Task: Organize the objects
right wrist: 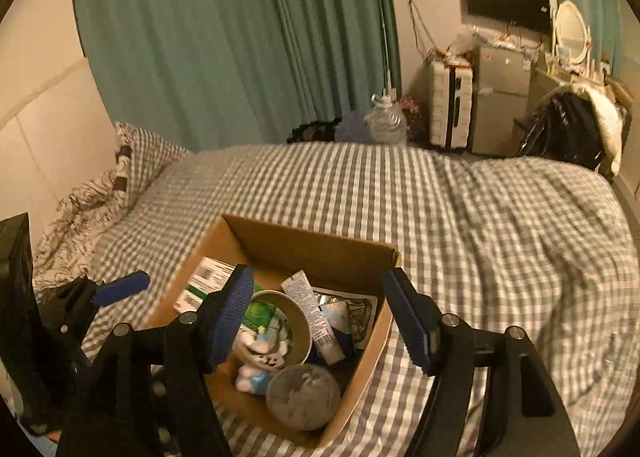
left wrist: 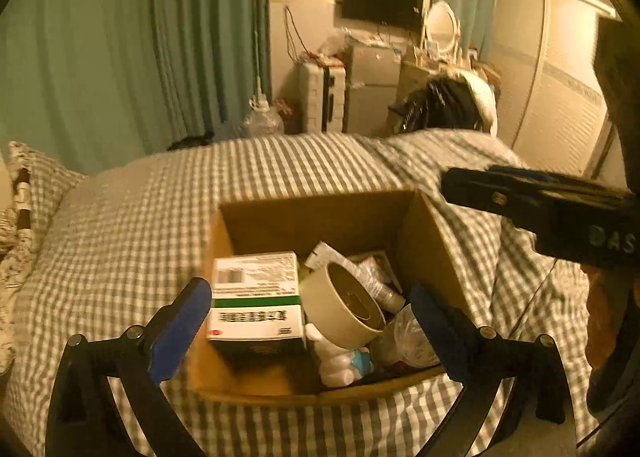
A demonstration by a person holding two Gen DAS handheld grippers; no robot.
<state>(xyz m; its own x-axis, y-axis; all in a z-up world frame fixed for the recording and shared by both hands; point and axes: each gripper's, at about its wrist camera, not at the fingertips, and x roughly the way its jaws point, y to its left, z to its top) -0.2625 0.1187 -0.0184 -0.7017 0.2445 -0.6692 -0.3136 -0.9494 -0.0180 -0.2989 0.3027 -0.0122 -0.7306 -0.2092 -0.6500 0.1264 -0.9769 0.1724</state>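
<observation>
cardboard box (left wrist: 432, 241) is sitting on the checked bedcover (left wrist: 280, 165), open at the top. inside the box: white-and-green carton (left wrist: 256, 297) is lying at the left wall, paper cup (left wrist: 340, 305) is tipped beside it, white figurine (left wrist: 338, 361) is lying under the cup, tube (right wrist: 316, 317) is leaning toward the far right. left gripper (left wrist: 310, 321) and right gripper (right wrist: 320, 317) are both hovering over the box, jaws spread wide, gripping nothing.

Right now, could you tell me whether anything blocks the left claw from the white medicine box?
Nothing visible does: the left claw is open above the cardboard box, and the medicine box lies uncovered on top.
</observation>
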